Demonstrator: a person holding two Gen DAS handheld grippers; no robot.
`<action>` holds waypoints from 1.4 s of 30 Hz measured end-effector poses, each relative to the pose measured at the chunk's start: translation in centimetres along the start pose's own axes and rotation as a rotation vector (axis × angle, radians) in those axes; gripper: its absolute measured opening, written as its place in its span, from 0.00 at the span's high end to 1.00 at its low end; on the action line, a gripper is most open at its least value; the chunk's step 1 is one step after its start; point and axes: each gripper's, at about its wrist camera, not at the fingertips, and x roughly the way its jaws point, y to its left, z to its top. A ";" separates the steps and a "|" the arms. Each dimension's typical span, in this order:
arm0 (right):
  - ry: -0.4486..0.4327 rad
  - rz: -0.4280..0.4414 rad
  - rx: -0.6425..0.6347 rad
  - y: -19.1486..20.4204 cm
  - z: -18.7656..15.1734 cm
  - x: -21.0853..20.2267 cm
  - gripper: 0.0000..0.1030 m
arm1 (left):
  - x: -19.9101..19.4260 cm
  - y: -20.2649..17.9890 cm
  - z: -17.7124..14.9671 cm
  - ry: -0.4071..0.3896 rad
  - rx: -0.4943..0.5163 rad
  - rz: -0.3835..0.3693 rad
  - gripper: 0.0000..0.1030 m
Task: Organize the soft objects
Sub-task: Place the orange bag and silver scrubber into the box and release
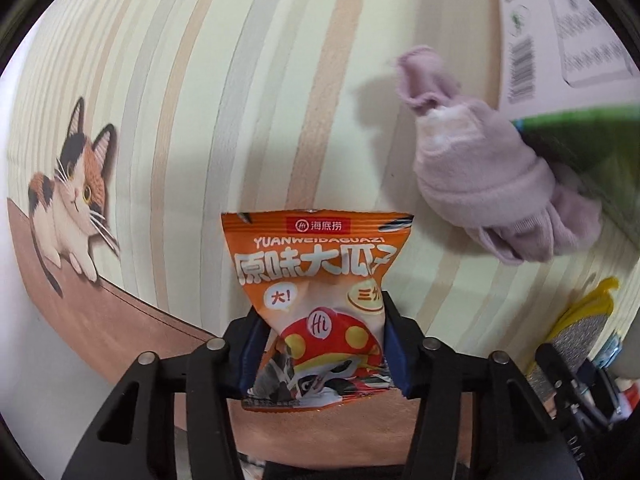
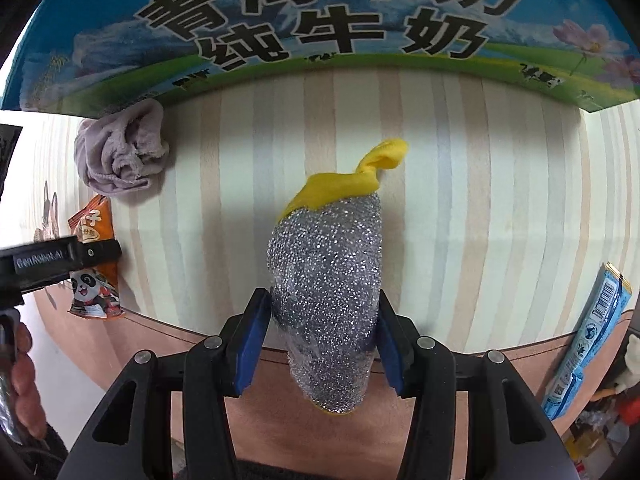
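Observation:
My left gripper [image 1: 320,344] is shut on an orange snack packet [image 1: 316,280], held upright just above the striped table mat. The packet also shows in the right wrist view [image 2: 96,276] at the far left, between the left gripper's fingers [image 2: 60,260]. My right gripper [image 2: 324,344] is shut on a silver glittery scrubbing cloth with a yellow back [image 2: 328,280]; it also shows in the left wrist view [image 1: 580,328] at the lower right. A crumpled lilac sock [image 1: 488,184] lies on the mat against the milk box, up and right of the packet, and also shows in the right wrist view [image 2: 120,152].
A large blue and green milk box [image 2: 320,20] stands across the far side of the mat, also in the left wrist view [image 1: 568,40]. A blue packet [image 2: 588,340] lies at the right edge. The striped mat [image 1: 240,100] has a printed cat [image 1: 76,192] at the left.

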 end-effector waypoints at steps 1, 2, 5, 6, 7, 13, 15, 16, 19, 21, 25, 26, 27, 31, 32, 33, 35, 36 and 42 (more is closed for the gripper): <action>-0.001 0.002 0.001 0.0 0.0 0.0 0.48 | -0.3 -0.2 -0.2 -0.010 0.006 0.008 0.59; -0.001 0.002 -0.002 -0.1 0.0 -0.1 0.49 | -0.7 -0.7 -1.6 -0.017 0.008 0.008 0.59; 0.000 -0.020 -0.024 -0.3 -0.1 -0.3 0.55 | -0.7 -2.2 -3.2 -0.037 0.024 -0.001 0.61; 0.000 -0.024 -0.029 0.0 0.2 -0.2 0.56 | -1.0 -2.8 -3.9 -0.055 0.034 -0.002 0.61; 0.004 -0.014 -0.029 -0.2 0.1 -0.2 0.57 | -1.4 -3.4 -4.5 -0.069 0.044 -0.005 0.61; -0.005 0.108 -0.024 -1.3 -2.5 -2.9 0.58 | -6.3 -6.0 -9.5 -0.118 0.123 -0.134 0.61; -0.024 0.161 -0.032 -1.4 -3.3 -5.2 0.58 | -9.1 -7.1 -10.9 -0.150 0.159 -0.190 0.61; -0.046 0.189 -0.044 -1.5 -3.9 -7.2 0.58 | -10.9 -7.7 -11.5 -0.173 0.176 -0.222 0.61; -0.127 0.234 -0.076 -1.8 -4.6 -12.7 0.58 | -15.8 -8.4 -11.6 -0.230 0.213 -0.299 0.61; -0.193 0.241 -0.097 -2.2 -4.5 -16.5 0.58 | -19.2 -9.1 -10.6 -0.254 0.236 -0.362 0.61; -0.284 0.248 -0.118 -3.4 -2.5 -21.7 0.58 | -23.0 -9.8 -5.7 -0.307 0.262 -0.390 0.61; -0.310 0.238 -0.118 -3.6 -1.4 -22.7 0.58 | -23.3 -9.8 -3.8 -0.312 0.263 -0.385 0.61; -0.325 0.230 -0.115 -3.1 -0.3 -23.4 0.58 | -23.3 -10.3 -2.3 -0.305 0.262 -0.377 0.61; -0.347 0.191 -0.097 -3.6 6.1 -23.3 0.58 | -21.1 -12.6 4.3 -0.198 0.241 -0.360 0.61; -0.342 0.178 -0.092 -3.7 7.2 -22.6 0.58 | -19.8 -12.8 5.1 -0.174 0.246 -0.344 0.61; -0.324 0.166 -0.086 -3.9 8.5 -21.7 0.58 | -18.5 -13.4 6.5 -0.142 0.233 -0.327 0.61; -0.279 0.148 -0.064 -3.9 11.1 -19.2 0.58 | -16.4 -14.0 8.2 -0.095 0.216 -0.304 0.61; -0.260 0.142 -0.068 -3.6 12.4 -18.6 0.58 | -15.4 -14.2 8.9 -0.069 0.209 -0.304 0.61; -0.177 0.138 -0.052 -4.1 15.3 -13.7 0.58 | -12.0 -15.3 10.7 0.021 0.183 -0.341 0.61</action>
